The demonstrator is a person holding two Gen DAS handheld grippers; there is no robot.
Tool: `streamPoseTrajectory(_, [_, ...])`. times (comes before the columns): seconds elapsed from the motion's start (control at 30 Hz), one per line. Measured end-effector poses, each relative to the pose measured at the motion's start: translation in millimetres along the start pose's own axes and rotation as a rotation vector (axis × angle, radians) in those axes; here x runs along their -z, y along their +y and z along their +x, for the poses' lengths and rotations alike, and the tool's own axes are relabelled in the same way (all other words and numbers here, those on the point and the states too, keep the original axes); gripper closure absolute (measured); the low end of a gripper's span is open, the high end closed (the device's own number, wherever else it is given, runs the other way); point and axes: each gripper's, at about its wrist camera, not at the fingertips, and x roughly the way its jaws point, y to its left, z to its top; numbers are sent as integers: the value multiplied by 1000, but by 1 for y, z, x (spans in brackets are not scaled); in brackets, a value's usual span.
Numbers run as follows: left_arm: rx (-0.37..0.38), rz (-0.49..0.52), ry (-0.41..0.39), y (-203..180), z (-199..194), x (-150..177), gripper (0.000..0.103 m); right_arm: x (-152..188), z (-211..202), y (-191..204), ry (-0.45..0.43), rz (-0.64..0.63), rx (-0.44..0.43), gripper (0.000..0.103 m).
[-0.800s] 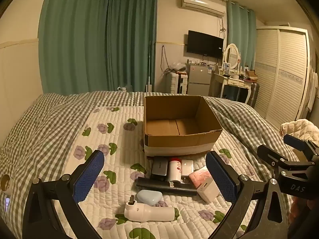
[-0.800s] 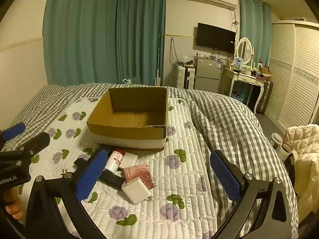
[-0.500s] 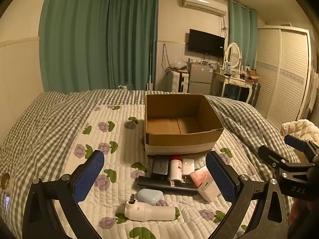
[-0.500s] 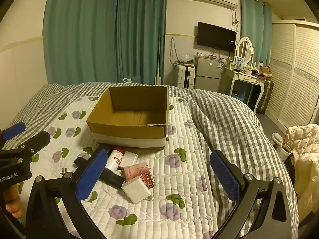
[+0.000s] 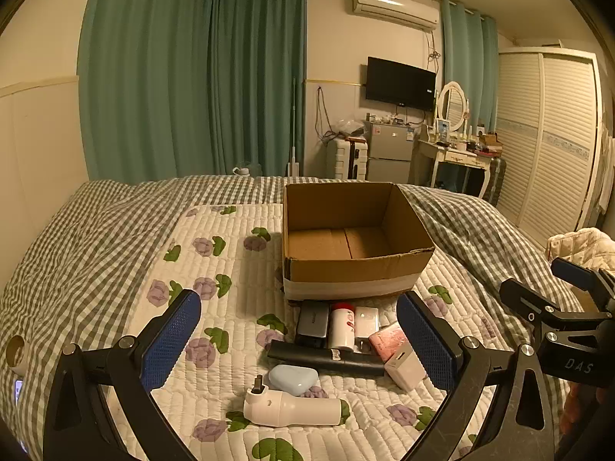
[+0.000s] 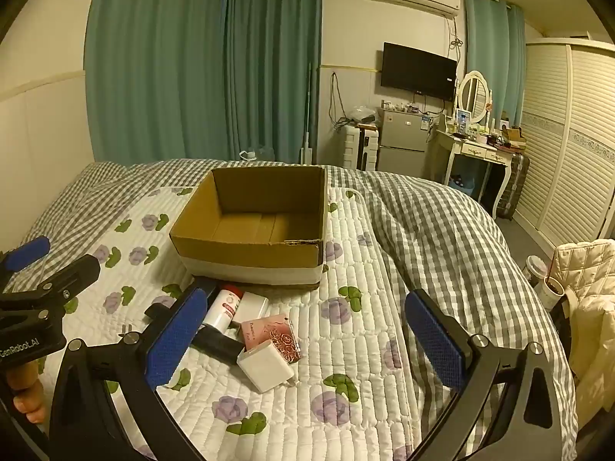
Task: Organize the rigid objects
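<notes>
An open, empty cardboard box stands on the bed. In front of it lie a white handheld device, a pale blue case, a long black remote, a dark grey box, a white bottle with a red cap, a white box, a pink packet and a white cube. My left gripper is open and empty above them. My right gripper is open and empty, to their right.
The bed has a white floral quilt over a grey checked duvet. Beyond the bed stand green curtains, a small fridge, a dressing table and a wardrobe. A cream jacket hangs at the right.
Both grippers have drifted slightly; the objects sit a little higher in the left wrist view. Nothing was grasped or moved.
</notes>
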Motion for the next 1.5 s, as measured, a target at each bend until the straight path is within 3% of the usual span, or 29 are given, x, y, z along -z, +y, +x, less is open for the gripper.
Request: streamPoseTrajectory(1.5, [1,8,2,-2,1,4,0,2,2,3,7,-3,-1,0])
